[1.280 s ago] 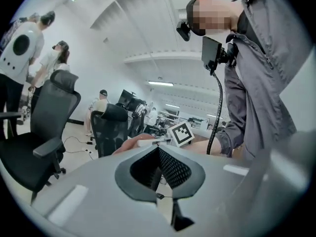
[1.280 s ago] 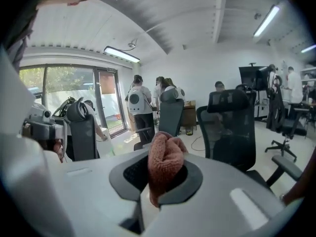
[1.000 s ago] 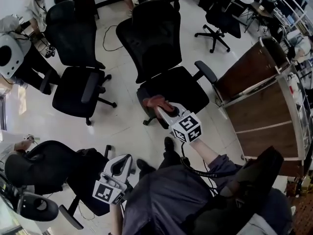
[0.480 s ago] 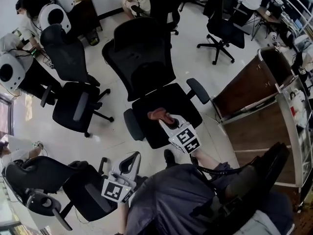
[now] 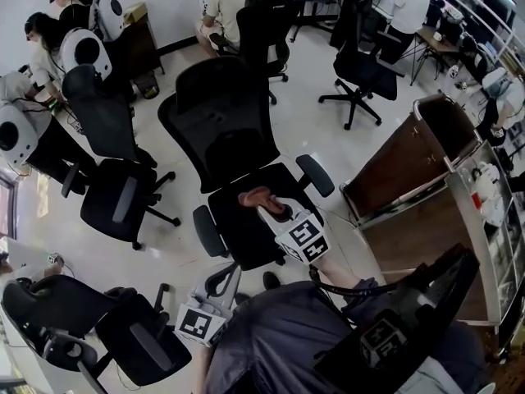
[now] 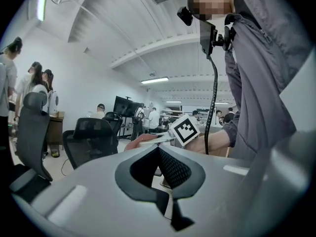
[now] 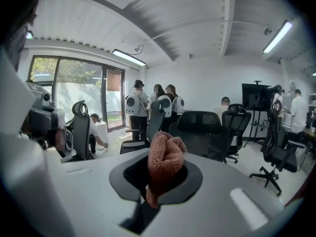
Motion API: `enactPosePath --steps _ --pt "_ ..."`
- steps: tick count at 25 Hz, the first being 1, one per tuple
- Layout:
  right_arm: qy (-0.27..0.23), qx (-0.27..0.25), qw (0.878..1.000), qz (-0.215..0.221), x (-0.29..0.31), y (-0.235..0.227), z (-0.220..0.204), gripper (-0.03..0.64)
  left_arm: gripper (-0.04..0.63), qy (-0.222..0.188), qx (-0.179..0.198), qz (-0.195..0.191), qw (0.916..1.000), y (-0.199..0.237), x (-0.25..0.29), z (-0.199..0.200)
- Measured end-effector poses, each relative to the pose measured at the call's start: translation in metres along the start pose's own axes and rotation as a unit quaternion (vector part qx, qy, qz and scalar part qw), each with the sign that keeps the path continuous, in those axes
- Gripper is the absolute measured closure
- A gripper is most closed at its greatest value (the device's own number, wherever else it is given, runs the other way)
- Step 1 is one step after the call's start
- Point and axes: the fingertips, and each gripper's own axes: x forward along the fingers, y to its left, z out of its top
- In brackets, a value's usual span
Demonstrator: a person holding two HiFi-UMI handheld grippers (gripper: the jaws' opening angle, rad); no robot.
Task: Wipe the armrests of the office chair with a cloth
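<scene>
Around the office chair you have other black chairs on one side and a wooden cabinet on the other; nothing blocks either armrest. Your right hand-held gripper hangs over the chair's seat, jaws clamped on the bunched rust-pink cloth, between the two armrests and touching neither. Your left hand-held gripper sits just off the chair's front edge, jaws together on nothing. The chair's base is hidden under the seat

Pinkish-brown cloth, bunched, pinched in the right hand-held gripper above the black chair seat; armrests at 2 and 8 o'clock of it.
</scene>
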Motion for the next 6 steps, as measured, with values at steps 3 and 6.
enactPosePath --steps 3,6 --pt "-0.006 -0.005 1.0 0.007 -0.006 0.0075 0.008 0.598 0.58 0.002 0.003 0.005 1.0 0.0044 -0.0011 0.0018" --pt "-0.01 -0.005 1.0 0.008 -0.0098 0.0127 0.0109 0.598 0.58 0.002 0.007 0.007 1.0 0.0087 -0.0036 0.0016"
